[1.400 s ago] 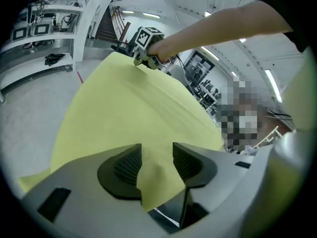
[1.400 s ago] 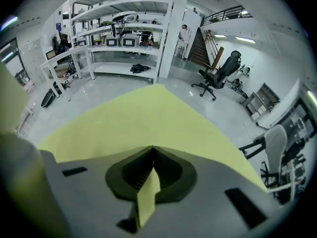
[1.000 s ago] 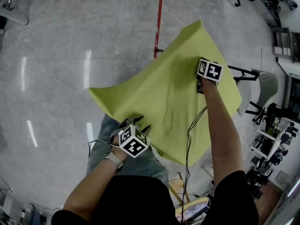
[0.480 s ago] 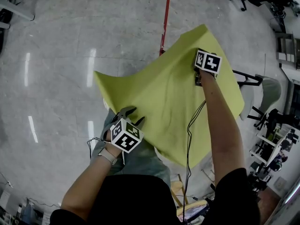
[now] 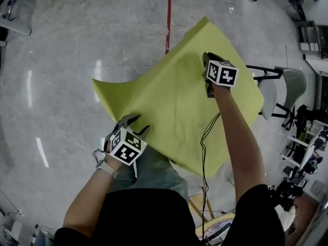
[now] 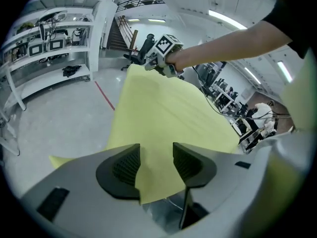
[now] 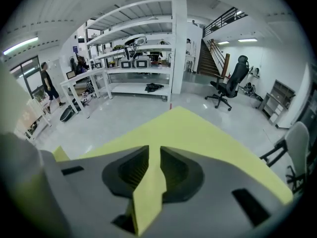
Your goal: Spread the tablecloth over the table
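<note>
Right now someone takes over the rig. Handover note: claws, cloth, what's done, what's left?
Left claw: open, tablecloth edge between its jaws, ungripped.
Right claw: jaws have just been opening; a cloth fold sits between them, apparently loose.
Cloth: draped over the table, which it hides; corners overhang.
Done: spreading, mostly.
Left: probably withdraw both claws, tidy the drape.
</note>
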`<state>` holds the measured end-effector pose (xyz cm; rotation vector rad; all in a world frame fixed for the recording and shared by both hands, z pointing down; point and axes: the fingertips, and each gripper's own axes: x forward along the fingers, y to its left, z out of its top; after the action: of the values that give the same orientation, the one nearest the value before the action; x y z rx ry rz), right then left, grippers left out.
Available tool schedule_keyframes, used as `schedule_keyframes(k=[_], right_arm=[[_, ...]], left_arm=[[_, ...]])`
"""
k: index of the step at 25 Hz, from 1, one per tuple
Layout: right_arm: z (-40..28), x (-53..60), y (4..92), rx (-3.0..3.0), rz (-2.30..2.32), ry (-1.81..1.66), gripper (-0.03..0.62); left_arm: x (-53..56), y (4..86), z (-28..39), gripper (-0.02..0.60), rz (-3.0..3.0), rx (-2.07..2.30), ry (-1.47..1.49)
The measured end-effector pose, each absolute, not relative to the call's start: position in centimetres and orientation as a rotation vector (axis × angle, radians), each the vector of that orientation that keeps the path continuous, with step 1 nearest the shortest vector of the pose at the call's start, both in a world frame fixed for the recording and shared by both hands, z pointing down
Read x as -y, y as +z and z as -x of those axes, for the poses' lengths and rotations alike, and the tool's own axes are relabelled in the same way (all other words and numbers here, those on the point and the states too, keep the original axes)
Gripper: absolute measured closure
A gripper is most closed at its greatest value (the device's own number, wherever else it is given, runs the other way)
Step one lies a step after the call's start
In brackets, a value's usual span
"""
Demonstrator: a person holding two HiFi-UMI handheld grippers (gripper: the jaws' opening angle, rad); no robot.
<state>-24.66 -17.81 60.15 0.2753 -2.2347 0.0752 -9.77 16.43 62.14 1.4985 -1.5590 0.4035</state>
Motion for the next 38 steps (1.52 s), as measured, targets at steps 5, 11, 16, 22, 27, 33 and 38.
schedule_keyframes(k=[5,11,16,22,27,33,38], right_arm=[[17.8,16.5,59.7,2.231,-0.249,0.137,0.499],[6.8,14.3,61.1,2.190,-0.235,0.228,0.436],[-3.4,12.4,61.4,2.145,-0.312,0.226,0.436],[-16.7,12.2,62.6,2.042,-0.493,0.287,0.436],[-23.2,11.4,64.3,1.970,-0.567,0.411,0.436],[-26.6,10.1,64.9,1.981,-0.624,0.484,0.480],[-30.2,9.1,65.3,1.969,-0.630,0.492,0.487]], left_arm=[[-18.1,62.1,10.0,0.364,-1.517,1.558,0.495],[-18.6,62.8,7.0,0.353,-1.651,1.442,0.777],[-18.3,63.7,5.2,0.353,-1.680,1.401,0.917],[-17.2,64.7,5.8,0.353,-1.649,1.393,0.916],[-17.2,65.2,5.6,0.351,-1.619,1.370,0.950],[-17.9,65.4,4.0,0.351,-1.622,1.280,1.009],[-18.8,65.8,0.7,0.353,-1.586,1.244,0.973]])
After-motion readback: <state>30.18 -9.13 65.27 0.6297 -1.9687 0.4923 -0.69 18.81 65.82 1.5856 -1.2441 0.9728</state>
